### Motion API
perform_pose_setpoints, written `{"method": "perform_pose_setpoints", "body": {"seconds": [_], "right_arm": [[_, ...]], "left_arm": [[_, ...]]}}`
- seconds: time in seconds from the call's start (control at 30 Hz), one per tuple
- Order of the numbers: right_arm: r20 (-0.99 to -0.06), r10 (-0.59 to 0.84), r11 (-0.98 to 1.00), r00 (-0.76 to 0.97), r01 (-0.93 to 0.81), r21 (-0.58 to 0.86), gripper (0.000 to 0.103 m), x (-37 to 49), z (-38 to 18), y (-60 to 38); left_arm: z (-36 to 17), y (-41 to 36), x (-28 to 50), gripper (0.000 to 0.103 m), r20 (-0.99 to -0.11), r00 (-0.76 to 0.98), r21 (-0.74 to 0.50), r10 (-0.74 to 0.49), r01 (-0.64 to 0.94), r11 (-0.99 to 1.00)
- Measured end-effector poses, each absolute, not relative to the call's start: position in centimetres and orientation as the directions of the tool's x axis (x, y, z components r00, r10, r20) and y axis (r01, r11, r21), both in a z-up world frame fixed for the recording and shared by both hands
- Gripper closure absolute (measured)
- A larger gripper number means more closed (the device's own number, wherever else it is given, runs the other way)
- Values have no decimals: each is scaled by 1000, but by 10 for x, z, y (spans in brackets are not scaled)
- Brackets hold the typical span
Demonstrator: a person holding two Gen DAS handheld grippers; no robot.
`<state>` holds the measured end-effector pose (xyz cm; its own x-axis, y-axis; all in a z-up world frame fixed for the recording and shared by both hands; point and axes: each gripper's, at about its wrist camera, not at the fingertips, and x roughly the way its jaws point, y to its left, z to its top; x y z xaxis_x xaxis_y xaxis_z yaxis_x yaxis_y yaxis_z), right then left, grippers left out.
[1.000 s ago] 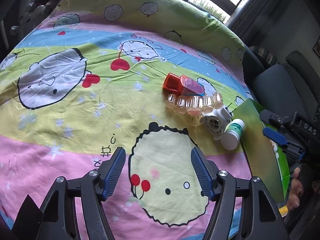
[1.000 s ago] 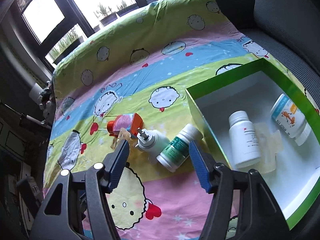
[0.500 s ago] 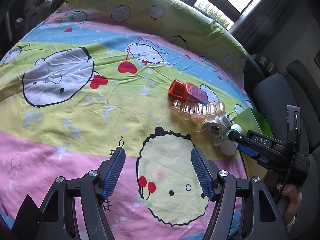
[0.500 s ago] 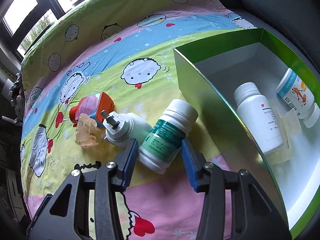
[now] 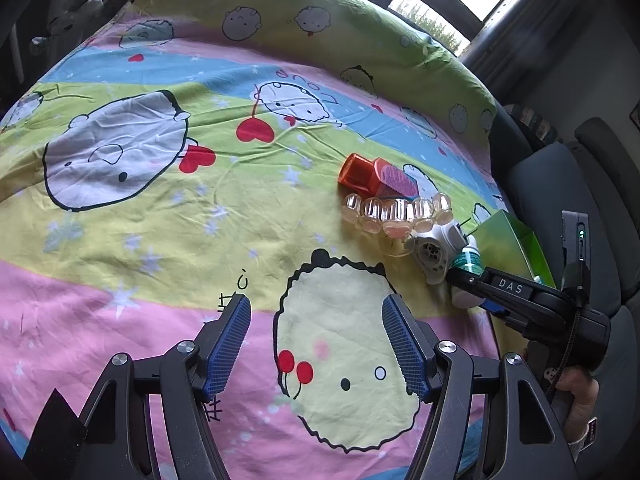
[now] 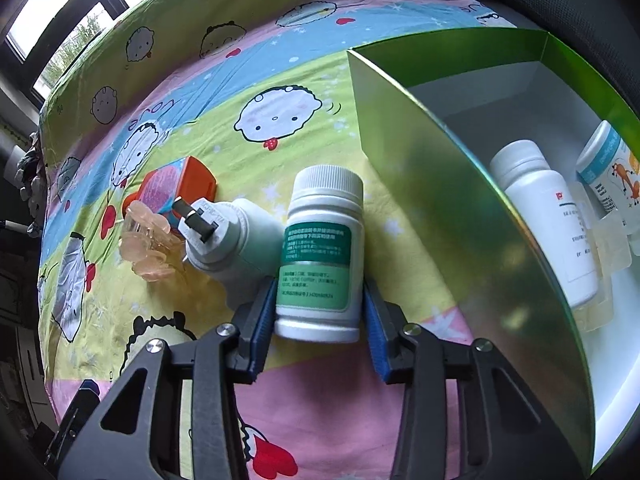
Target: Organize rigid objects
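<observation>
A white pill bottle with a green label (image 6: 320,252) lies on the cartoon bedsheet, its base between my right gripper's (image 6: 319,300) blue pads, which touch both its sides. Beside it lie a white plug adapter (image 6: 236,236), a clear strip of vials (image 6: 146,240) and an orange bottle (image 6: 180,184). The green box (image 6: 460,208) stands right of the bottle. My left gripper (image 5: 316,344) is open and empty above the sheet; its view shows the orange bottle (image 5: 372,174), vials (image 5: 396,212), adapter (image 5: 434,250) and the right gripper (image 5: 480,282) on the bottle.
Inside the green box lie a white bottle (image 6: 548,220), a blue-labelled bottle (image 6: 612,168) and a clear plastic blister (image 6: 604,276). A dark grey seat (image 5: 568,184) is to the right of the bed. Windows are beyond the far edge.
My right gripper moved forward and down to the green-labelled bottle and narrowed its jaws onto it. My left gripper drifted slightly and stayed open.
</observation>
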<state>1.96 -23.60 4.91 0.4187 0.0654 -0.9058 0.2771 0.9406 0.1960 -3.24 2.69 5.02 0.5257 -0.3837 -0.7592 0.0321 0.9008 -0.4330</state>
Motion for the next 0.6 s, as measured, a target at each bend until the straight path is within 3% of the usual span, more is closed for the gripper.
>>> {"method": "perform_pose_setpoints", "body": {"seconds": [0.33,0.6], "right_arm": [[-822,172,934,542,174,311,64,-4,97,-232],[-769,385,910,510,-69,410,64,-14,112,-179]], "left_arm": [[49,31,-30,34,-762,528,-432,-375,18,902],[48,35,-28,34,-768,527,-427,-363,0,904]]}}
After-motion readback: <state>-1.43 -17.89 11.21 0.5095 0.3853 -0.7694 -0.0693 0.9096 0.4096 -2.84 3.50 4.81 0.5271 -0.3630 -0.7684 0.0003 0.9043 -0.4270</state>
